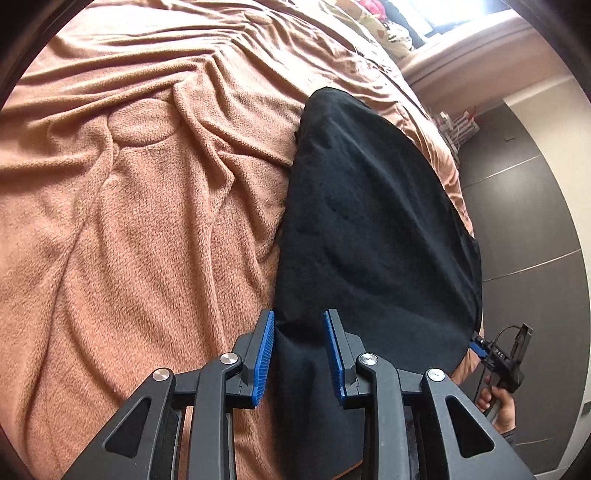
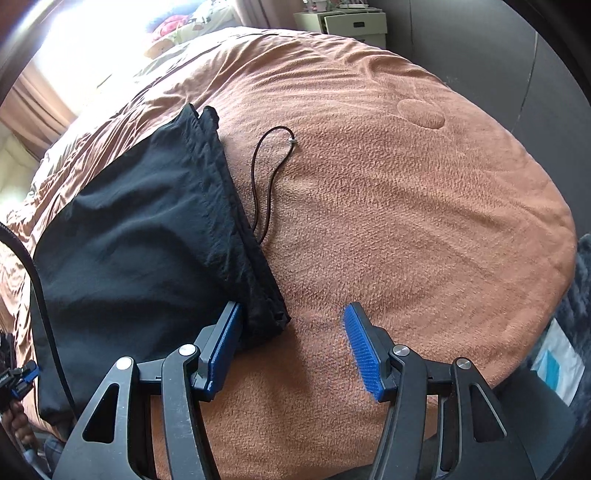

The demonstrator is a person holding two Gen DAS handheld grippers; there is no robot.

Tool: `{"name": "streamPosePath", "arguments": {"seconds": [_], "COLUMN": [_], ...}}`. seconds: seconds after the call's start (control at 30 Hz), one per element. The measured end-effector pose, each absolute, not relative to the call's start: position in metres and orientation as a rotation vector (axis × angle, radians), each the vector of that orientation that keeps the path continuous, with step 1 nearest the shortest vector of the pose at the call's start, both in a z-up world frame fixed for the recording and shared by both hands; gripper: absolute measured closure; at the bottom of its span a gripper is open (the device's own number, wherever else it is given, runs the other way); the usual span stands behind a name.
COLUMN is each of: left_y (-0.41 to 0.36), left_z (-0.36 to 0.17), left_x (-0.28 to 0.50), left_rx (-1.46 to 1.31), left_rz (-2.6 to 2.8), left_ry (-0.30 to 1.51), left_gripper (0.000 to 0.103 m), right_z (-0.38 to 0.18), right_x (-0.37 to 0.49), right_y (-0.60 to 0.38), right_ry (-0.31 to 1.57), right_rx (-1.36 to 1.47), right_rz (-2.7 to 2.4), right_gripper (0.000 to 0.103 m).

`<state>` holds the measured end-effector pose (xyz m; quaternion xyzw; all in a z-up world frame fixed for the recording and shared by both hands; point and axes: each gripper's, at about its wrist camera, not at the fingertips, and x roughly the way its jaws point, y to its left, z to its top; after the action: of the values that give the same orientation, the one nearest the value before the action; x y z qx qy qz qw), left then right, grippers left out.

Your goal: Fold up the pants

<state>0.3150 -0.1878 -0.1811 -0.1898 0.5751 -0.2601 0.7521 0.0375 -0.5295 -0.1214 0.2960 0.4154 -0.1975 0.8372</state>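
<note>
Black pants lie folded flat on a brown fleece blanket. My left gripper points down at their near left edge. Its jaws stand a narrow gap apart, black cloth shows in that gap, and neither pad visibly presses it. In the right wrist view the pants lie left, their waistband facing right, and a drawstring loops onto the blanket. My right gripper is open. Its left pad sits at the waistband's near corner and its right pad over bare blanket.
The bed's edge drops to a dark tiled floor to the right of the pants. A person's hand holds the right gripper at the pants' right edge. Pillows and a bedside cabinet stand at the far end.
</note>
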Motion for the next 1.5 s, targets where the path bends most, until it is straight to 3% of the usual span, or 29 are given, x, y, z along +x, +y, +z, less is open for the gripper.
{"name": "streamPosePath", "arguments": {"seconds": [0.53,0.93,1.0,1.1,1.2,1.5], "left_y": [-0.189,-0.190,-0.189,-0.187,-0.183,-0.184], "left_z": [-0.176,-0.207,-0.206,-0.206,-0.206,-0.189], "left_x": [0.337,0.342,0.335,0.326,0.324,0.326], "left_rx": [-0.540,-0.609,-0.601,-0.594,-0.606,-0.573], "left_rz": [-0.742,-0.720,-0.726,-0.724,-0.717,-0.718], "left_ry": [1.233,1.309,1.321,1.332,1.326,1.277], "left_gripper": [0.072,0.072,0.075,0.091,0.098,0.100], "right_z": [-0.125,-0.126,-0.125,-0.125,-0.123,-0.099], "right_x": [0.039,0.037,0.037,0.036,0.032,-0.021], "right_y": [-0.527,-0.526,-0.527,-0.527,-0.528,-0.516], "right_ry": [0.877,0.866,0.866,0.859,0.847,0.695], "right_rx": [0.609,0.612,0.612,0.623,0.653,0.818], "right_rz": [-0.420,-0.420,-0.419,-0.426,-0.434,-0.314], "right_gripper": [0.047,0.047,0.047,0.047,0.047,0.044]}}
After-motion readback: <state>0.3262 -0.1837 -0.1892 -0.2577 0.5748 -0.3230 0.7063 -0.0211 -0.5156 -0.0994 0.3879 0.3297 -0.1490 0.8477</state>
